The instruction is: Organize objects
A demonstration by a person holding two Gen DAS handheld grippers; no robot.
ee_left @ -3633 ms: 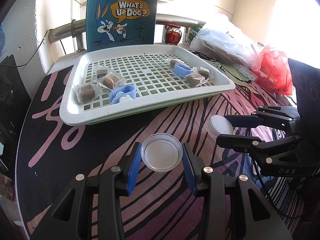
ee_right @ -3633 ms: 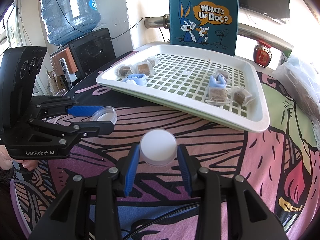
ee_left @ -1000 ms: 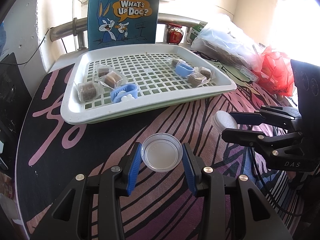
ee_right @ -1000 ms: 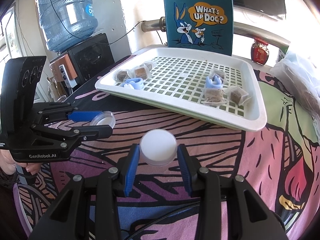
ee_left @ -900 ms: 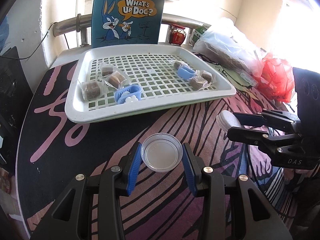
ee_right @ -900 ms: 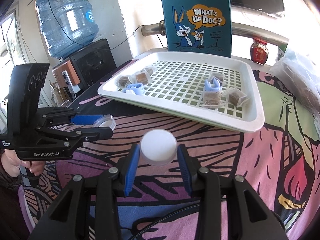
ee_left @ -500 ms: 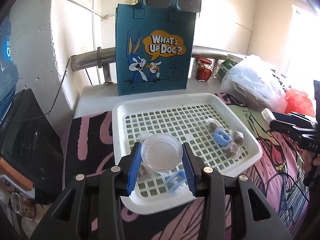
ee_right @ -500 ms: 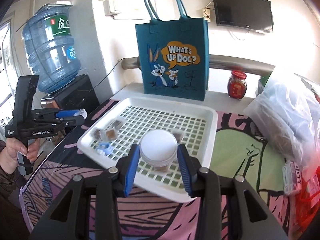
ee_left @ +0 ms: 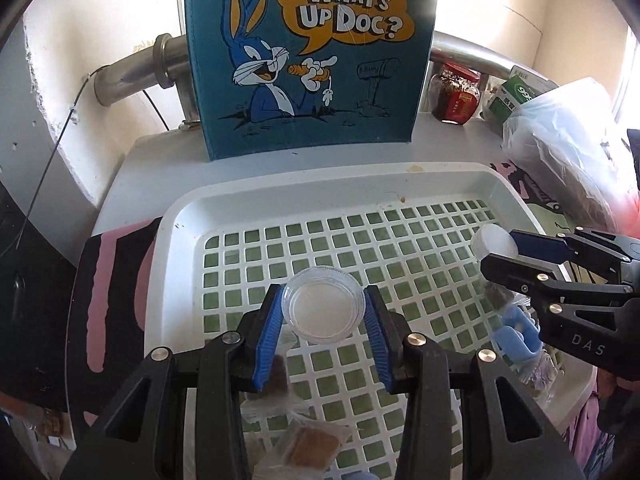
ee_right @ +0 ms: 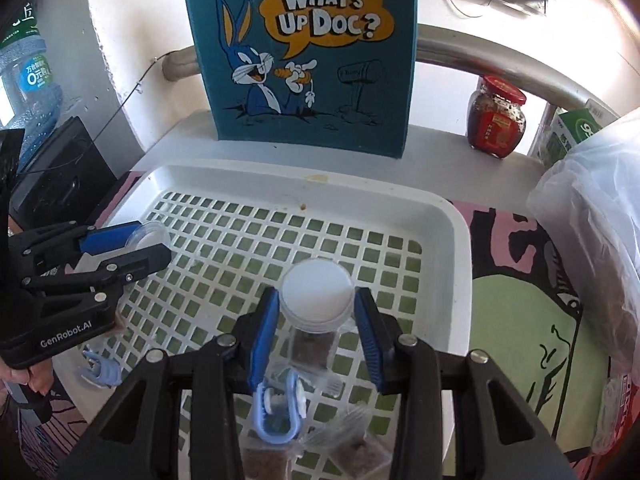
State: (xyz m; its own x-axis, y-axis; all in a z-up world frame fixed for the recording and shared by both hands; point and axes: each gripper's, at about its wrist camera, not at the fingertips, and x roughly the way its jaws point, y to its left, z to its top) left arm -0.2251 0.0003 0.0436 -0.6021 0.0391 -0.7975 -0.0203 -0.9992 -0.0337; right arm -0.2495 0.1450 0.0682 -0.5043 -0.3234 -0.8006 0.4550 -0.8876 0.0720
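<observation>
My left gripper (ee_left: 323, 314) is shut on a clear round plastic cup (ee_left: 323, 307) and holds it above the left middle of the white slotted tray (ee_left: 304, 204). My right gripper (ee_right: 316, 310) is shut on a white round lid (ee_right: 317, 295) above the tray's right side (ee_right: 452, 248). Each gripper shows in the other's view: the right one (ee_left: 500, 250) with the lid (ee_left: 493, 240), the left one (ee_right: 146, 246) with the cup (ee_right: 149, 235). Wrapped brown snack cubes (ee_left: 312, 446) (ee_right: 310, 348) and blue clips (ee_right: 276, 412) (ee_left: 516, 338) lie in the tray.
A teal "What's Up Doc?" bag (ee_left: 308, 60) stands just behind the tray. A red-lidded jar (ee_right: 496, 120), a green carton (ee_right: 572, 132) and a clear plastic bag (ee_right: 592, 220) are at the right. A water bottle (ee_right: 24, 68) and a black box (ee_right: 52, 168) are at the left.
Both grippers, still shut on the cup and the lid, have lifted off the patterned tablecloth and moved forward over the tray, closer to the bag.
</observation>
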